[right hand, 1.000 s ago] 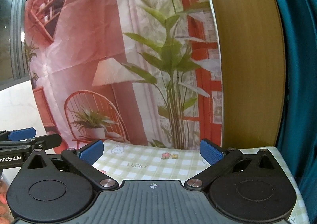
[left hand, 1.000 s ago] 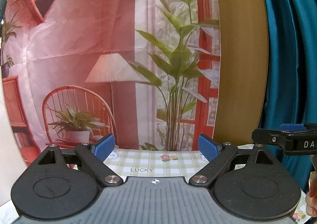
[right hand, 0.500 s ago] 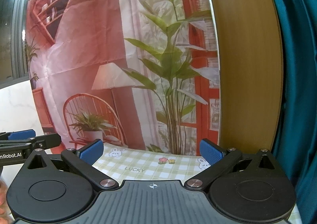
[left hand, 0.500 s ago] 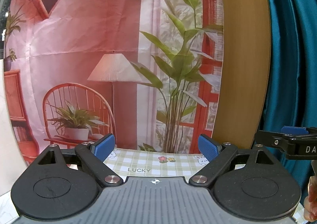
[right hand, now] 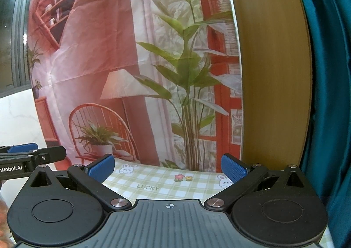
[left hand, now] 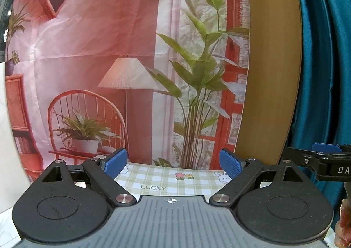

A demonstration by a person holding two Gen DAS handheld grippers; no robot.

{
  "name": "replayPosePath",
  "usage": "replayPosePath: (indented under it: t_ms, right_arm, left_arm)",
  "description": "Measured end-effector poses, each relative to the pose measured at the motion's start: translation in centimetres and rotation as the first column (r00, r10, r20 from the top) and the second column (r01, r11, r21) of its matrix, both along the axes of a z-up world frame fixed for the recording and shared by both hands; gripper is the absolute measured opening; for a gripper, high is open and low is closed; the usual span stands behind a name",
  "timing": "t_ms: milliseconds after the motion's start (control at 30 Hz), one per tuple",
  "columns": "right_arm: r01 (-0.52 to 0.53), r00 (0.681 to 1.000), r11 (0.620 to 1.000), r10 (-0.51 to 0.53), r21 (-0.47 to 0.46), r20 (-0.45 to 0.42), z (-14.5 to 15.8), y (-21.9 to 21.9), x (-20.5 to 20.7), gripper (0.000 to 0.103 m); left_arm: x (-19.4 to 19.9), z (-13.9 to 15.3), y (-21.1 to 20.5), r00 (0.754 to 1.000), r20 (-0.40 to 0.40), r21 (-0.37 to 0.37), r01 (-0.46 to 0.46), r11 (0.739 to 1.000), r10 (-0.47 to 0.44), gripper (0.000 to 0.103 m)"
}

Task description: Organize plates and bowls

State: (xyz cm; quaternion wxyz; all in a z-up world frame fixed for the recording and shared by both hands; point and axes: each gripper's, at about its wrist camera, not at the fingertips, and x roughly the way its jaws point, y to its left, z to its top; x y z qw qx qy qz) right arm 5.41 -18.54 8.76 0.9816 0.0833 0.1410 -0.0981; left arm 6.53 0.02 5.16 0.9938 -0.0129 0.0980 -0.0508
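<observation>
Both wrist views have tilted upward over the last second, so less of the green-checked tablecloth (left hand: 175, 179) shows beneath the printed room-scene backdrop (left hand: 109, 50). The left gripper (left hand: 173, 163) and right gripper (right hand: 167, 165) are held level side by side, blue-padded fingers (left hand: 115, 161) spread wide and released, grasping nothing. No plates or bowls appear in either view.

Creased cloth backdrop (left hand: 92, 35) (matt) beside smooth wood panel (left hand: 272, 61).
</observation>
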Motion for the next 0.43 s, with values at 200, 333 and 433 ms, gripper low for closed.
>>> replayPosePath:
  t_ms: [200,333,433]
  right_arm:
    - [0.001,1.0,1.0,-0.001,0.0,-0.002,-0.07,-0.08,-0.02,0.103]
    - [0.001,1.0,1.0,-0.001,0.0,-0.002,-0.08,-0.06,-0.01,0.103]
    - [0.001,1.0,1.0,-0.001,0.0,-0.001,-0.09,-0.08,-0.02,0.103]
  left_arm:
    - [-0.01,0.05,-0.06,1.0,-0.002,0.001,-0.002,1.0,0.002,0.092]
    - [-0.06,-0.01,0.1,1.0,0.001,0.006,-0.002,1.0,0.002,0.092]
    - [-0.06,-0.07,0.29,1.0,-0.001,0.001,-0.002,1.0,0.002,0.092]
